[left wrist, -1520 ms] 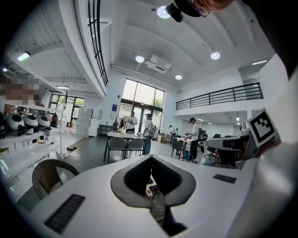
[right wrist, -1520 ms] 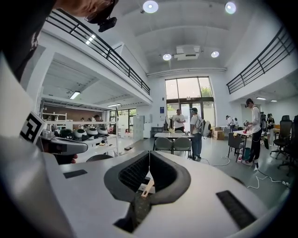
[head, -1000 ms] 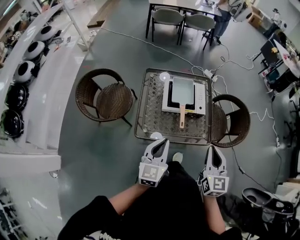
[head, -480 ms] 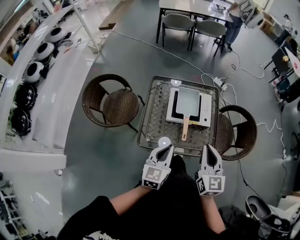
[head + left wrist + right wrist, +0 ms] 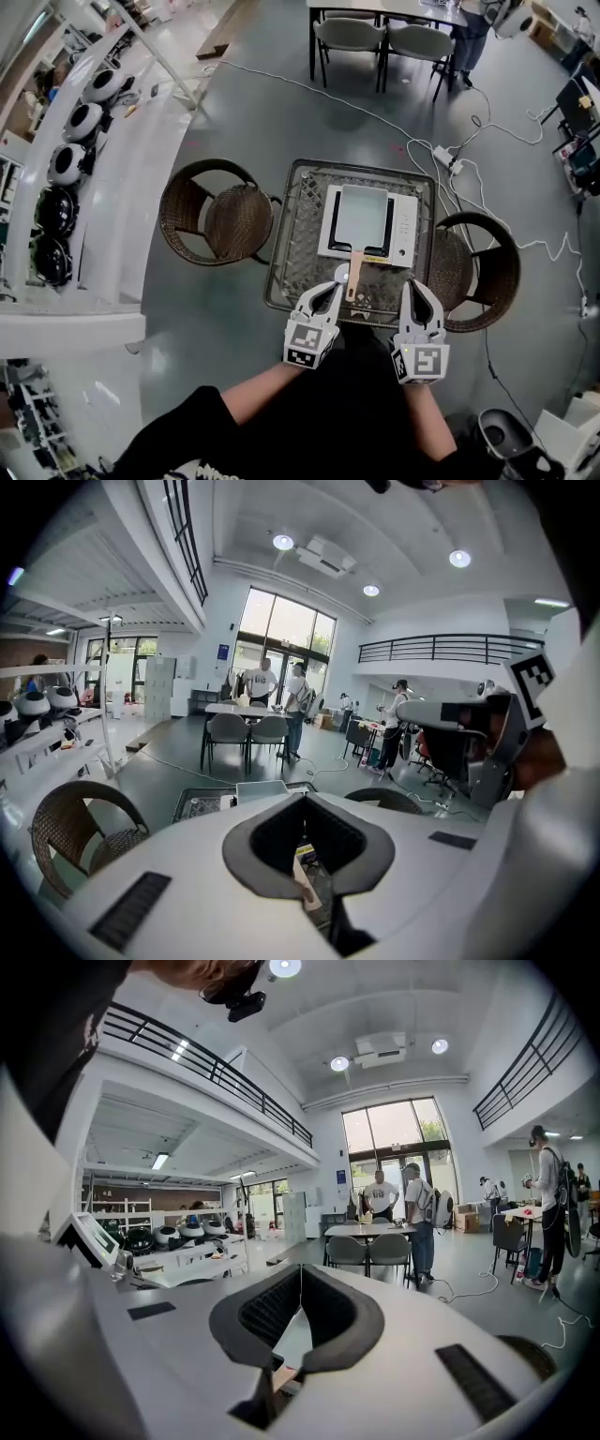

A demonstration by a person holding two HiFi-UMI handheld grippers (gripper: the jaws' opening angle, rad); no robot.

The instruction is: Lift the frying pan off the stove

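A square grey frying pan (image 5: pixel 362 216) sits on a white stove (image 5: pixel 403 225) on a glass-topped wicker table (image 5: pixel 295 244). Its wooden handle (image 5: pixel 353 272) points toward me. My left gripper (image 5: pixel 328 291) is shut and empty at the table's near edge, its tips just left of the handle's end. My right gripper (image 5: pixel 412 286) is shut and empty too, hovering over the near right edge. In the left gripper view the shut left gripper (image 5: pixel 305 797) hides most of the table; the handle (image 5: pixel 306 885) shows through the gap below the tips and the pan (image 5: pixel 261 789) beyond. The right gripper (image 5: pixel 300 1267) faces the room.
A wicker chair (image 5: pixel 211 214) stands left of the table and another wicker chair (image 5: pixel 478 267) to the right. Cables and a power strip (image 5: pixel 443 155) lie on the floor behind. A dining table with grey chairs (image 5: pixel 384 37) and people stand farther back. A counter (image 5: pixel 112 169) runs along the left.
Both grippers have moved forward to the table's near edge, still shut. The table, stove and pan now lie closer, the pan unmoved on the stove.
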